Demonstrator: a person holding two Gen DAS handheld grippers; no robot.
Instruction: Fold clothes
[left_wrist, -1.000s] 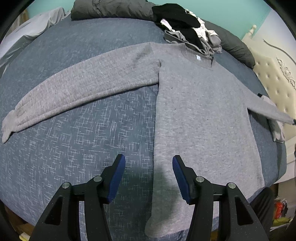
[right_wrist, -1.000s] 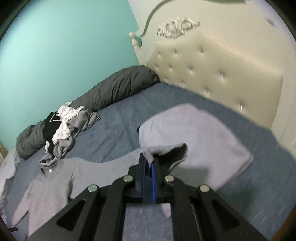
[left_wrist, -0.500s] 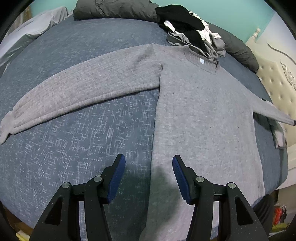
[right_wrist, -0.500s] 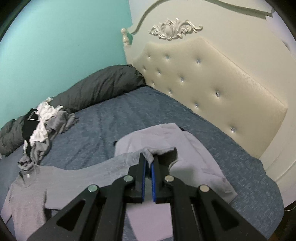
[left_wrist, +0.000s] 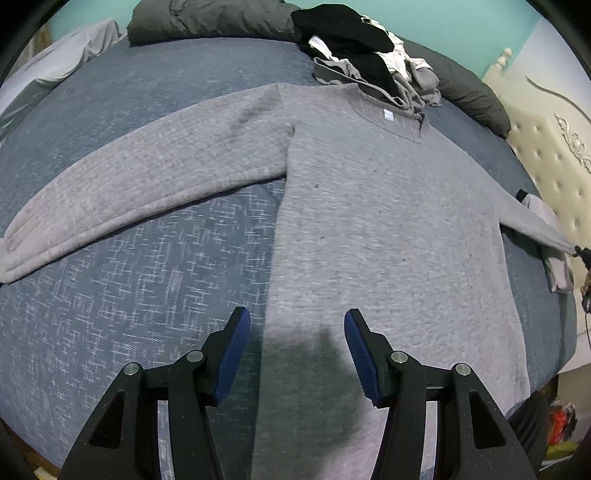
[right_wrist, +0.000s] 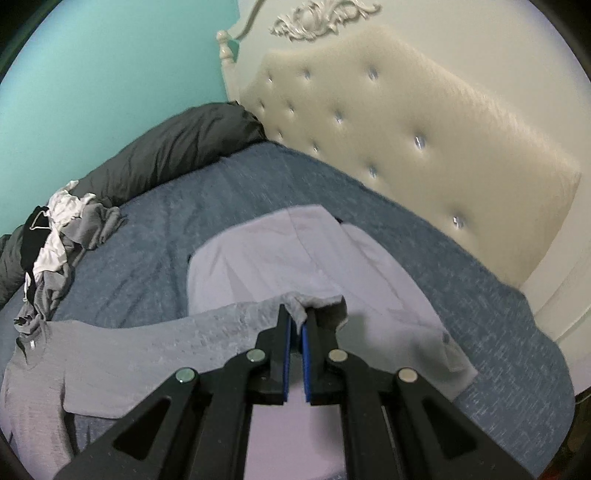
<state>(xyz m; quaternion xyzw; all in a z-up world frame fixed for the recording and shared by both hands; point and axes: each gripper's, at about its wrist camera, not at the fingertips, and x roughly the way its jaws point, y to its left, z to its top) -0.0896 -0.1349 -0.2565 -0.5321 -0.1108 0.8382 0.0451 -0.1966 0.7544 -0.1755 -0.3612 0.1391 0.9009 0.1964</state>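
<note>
Pinching sweater (left_wrist: 369, 206) cuff, right gripper (right_wrist: 295, 317), bedspread (left_wrist: 110, 295) bare leftward

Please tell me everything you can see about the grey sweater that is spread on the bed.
The grey sweater is a long-sleeved knit with a round ribbed collar and a small white tag inside the neck. It lies flat on the blue bedspread, body smooth, one sleeve stretched out flat. The right gripper is shut on the other sleeve's cuff, above a pale folded garment. The open left gripper hovers over its side edge.
</note>
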